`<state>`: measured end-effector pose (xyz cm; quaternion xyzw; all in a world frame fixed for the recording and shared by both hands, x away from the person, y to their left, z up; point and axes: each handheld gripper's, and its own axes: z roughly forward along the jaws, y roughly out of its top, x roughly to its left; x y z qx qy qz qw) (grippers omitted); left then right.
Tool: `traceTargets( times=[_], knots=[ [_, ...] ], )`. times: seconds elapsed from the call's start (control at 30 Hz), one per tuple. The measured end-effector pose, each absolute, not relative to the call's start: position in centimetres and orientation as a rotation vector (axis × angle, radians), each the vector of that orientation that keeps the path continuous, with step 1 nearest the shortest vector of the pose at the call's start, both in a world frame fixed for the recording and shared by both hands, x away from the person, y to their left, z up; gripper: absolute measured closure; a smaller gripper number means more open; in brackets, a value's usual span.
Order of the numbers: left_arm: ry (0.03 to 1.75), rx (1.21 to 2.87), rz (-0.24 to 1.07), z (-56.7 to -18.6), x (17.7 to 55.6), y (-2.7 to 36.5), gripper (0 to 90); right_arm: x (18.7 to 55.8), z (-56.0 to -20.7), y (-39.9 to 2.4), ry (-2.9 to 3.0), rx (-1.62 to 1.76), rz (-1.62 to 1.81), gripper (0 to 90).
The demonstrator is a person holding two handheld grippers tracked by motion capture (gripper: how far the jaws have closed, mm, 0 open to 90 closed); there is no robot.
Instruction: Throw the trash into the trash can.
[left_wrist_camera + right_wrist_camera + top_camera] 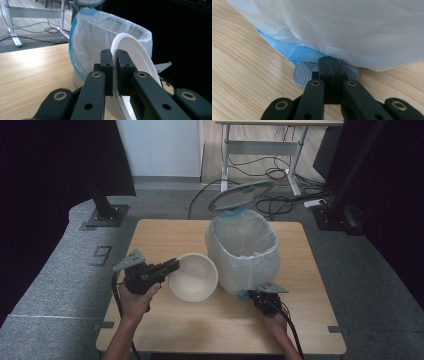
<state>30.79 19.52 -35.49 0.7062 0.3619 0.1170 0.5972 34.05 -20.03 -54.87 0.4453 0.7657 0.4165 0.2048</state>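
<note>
So the left claw (114, 72) is clamped on the rim of a white bowl (194, 276), which sticks out past its tips, tilted, toward the lined pedal bin (243, 251) just beyond. The right claw (329, 65) is closed with nothing between the jaws, tips resting on the grey pedal (305, 73) right under them at the bin's foot, on the tabletop (165, 232).

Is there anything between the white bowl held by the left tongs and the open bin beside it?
Nothing visible. The left tongs grip the bowl by its rim, right beside the lined bin; the lid is up, the mouth open.
</note>
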Motion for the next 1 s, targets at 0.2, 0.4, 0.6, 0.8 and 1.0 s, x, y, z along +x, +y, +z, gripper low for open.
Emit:
traceTargets(
  times=[0.2,0.4,0.6,0.8,1.0],
  knots=[
    [0.833,1.637,0.272,-34.7,31.0,19.3,85.0,34.0,-54.9,-20.0,2.135,1.244,1.161,89.5],
    [0.828,1.635,0.276,-34.1,31.3,19.2,85.0,34.0,-54.9,-20.0,2.137,1.241,1.156,89.5],
    [0.826,1.625,0.269,-33.4,31.8,19.2,85.1,34.0,-54.9,-20.1,2.138,1.242,1.158,89.5],
    [0.822,1.629,0.272,-33.0,32.2,18.8,85.0,34.0,-54.9,-20.0,2.136,1.242,1.157,89.5],
    [0.815,1.648,0.280,-32.7,32.6,18.3,85.1,34.0,-54.9,-20.0,2.137,1.243,1.158,89.5]
  ],
)
